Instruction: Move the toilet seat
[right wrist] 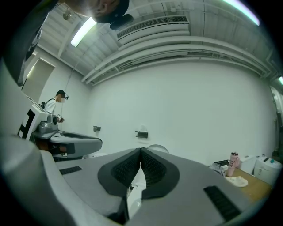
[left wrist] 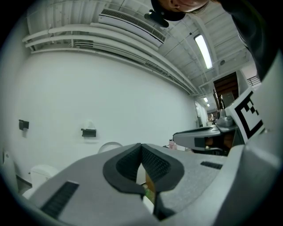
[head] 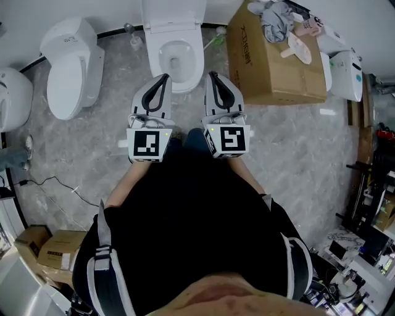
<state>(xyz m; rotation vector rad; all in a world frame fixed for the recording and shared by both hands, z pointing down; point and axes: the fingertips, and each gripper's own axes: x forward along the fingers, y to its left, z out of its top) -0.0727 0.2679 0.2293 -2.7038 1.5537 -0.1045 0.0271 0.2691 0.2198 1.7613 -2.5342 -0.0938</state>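
Observation:
The white toilet [head: 176, 58] stands against the far wall, its bowl uncovered and its lid [head: 173, 13] raised toward the wall. My left gripper [head: 165, 78] is shut and empty, its tips by the bowl's front left rim. My right gripper [head: 210, 74] is shut and empty too, just off the front right rim. Both point level at the toilet, side by side. In the left gripper view the shut left gripper [left wrist: 141, 146] hides most of the toilet, with the rounded lid [left wrist: 110, 146] showing behind. The right gripper view shows the shut right gripper [right wrist: 140, 150] before the lid [right wrist: 157, 149].
A second toilet [head: 72, 66] stands to the left, and a third [head: 12, 99] at the far left edge. A large cardboard box [head: 271, 62] with cloth on top sits right of the toilet. Small boxes [head: 49, 247] and a cable [head: 55, 182] lie on the grey floor at left.

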